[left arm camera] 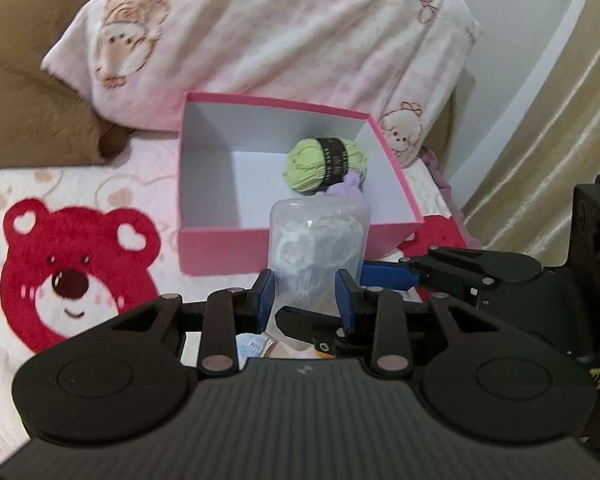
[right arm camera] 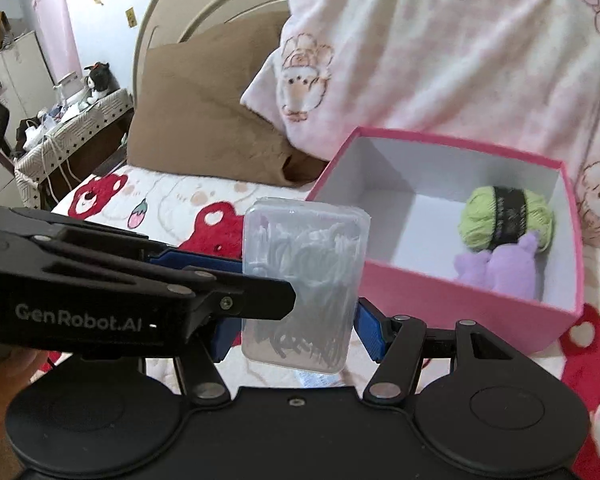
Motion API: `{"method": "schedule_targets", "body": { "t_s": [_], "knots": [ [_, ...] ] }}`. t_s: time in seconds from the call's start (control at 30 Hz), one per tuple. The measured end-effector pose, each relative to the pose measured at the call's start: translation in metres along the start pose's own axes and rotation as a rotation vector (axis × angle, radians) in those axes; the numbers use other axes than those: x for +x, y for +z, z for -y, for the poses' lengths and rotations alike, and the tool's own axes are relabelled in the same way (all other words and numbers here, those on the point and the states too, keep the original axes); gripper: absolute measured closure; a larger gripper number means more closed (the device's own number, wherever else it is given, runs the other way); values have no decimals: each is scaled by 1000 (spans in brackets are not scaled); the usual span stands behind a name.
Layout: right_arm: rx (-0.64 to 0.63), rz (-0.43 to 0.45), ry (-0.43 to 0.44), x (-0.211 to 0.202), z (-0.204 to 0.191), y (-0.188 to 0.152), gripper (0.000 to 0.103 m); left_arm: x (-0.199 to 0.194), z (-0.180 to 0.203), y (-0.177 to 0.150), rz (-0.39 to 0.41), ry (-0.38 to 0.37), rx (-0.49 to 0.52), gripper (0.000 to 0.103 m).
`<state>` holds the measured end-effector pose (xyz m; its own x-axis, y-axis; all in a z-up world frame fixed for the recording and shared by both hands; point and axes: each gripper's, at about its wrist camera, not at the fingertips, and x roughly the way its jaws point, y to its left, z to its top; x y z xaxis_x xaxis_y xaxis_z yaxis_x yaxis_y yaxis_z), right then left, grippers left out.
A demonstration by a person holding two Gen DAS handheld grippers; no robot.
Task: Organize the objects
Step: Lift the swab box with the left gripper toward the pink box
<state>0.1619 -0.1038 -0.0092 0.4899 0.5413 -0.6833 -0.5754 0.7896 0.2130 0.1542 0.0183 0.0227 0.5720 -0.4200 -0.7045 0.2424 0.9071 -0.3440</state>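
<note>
A clear plastic box of white floss picks (left arm camera: 318, 248) is held upright just in front of the pink box (left arm camera: 292, 246). My left gripper (left arm camera: 306, 298) is shut on its narrow sides. My right gripper (right arm camera: 296, 330) is closed around the same clear box (right arm camera: 304, 280), crossing the left gripper; its pads sit at the box's edges. The pink box (right arm camera: 452, 300) is open, white inside, and holds a green yarn ball (right arm camera: 508, 222) and a purple plush (right arm camera: 500, 266). The yarn (left arm camera: 326, 164) also shows in the left wrist view.
The pink box sits on a white bedspread with red bear prints (left arm camera: 72, 272). A pink-white blanket (left arm camera: 280, 32) and a brown pillow (right arm camera: 204, 120) lie behind it. A curtain (left arm camera: 560, 120) hangs at right. A bedside shelf with clutter (right arm camera: 72, 120) stands far left.
</note>
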Motion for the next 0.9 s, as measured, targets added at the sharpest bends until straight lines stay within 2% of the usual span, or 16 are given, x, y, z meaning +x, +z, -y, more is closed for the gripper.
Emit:
{"method": "schedule_targets", "body": {
  "t_s": [0.43, 0.67, 0.9],
  "knots": [
    [-13, 19, -61, -10, 31, 50, 37, 23, 11, 64, -14, -57, 3, 72],
    [42, -85, -72, 15, 65, 66, 37, 66, 4, 83, -82, -100, -31, 73],
    [106, -139, -40, 55, 92, 75, 37, 102, -15, 89, -83, -82, -96, 73]
  ]
}}
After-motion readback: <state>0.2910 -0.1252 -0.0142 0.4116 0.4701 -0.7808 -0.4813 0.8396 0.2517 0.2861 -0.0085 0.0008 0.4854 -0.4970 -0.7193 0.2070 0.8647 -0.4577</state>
